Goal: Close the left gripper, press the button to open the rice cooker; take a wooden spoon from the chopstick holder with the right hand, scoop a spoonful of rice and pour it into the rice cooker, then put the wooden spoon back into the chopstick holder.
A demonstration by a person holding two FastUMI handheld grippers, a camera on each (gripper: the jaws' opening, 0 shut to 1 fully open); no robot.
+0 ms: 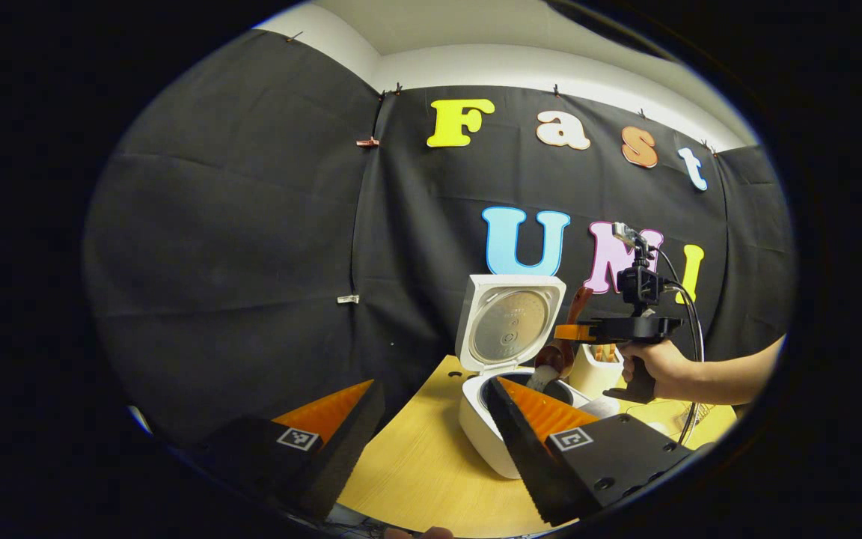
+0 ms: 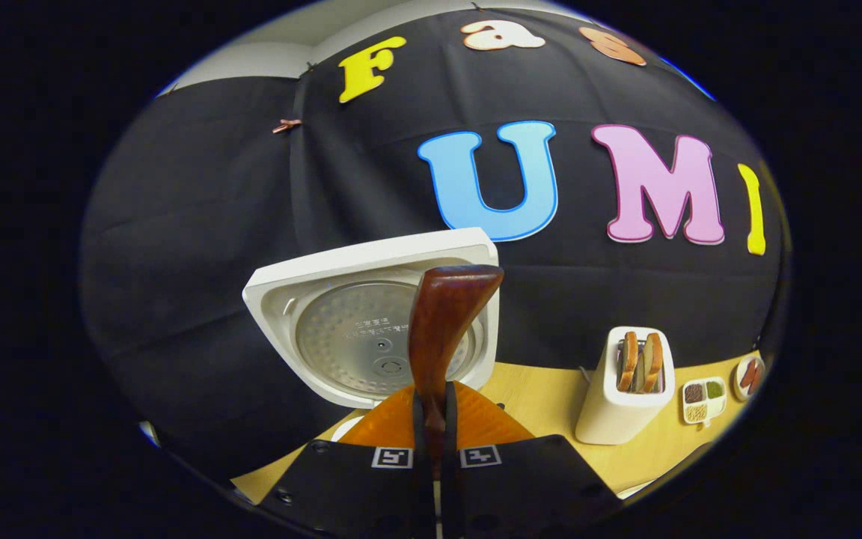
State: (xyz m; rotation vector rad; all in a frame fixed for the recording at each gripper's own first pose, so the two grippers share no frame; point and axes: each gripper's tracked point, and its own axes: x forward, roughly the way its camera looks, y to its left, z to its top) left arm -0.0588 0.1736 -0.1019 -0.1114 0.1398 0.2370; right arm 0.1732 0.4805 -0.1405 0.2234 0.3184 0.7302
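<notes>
Over the open rice cooker [image 1: 487, 434], the right tongs [image 2: 437, 449] pinch the wooden spoon [image 2: 442, 329] by its handle, while the left tongs [image 1: 431, 427] hang spread.

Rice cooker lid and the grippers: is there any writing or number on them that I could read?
Rice cooker lid: a few lines of small print on its metal inner plate, too small to read.
Right gripper: two square black-and-white tags, patterns, no words.
Left gripper: two like tags, no words.
</notes>
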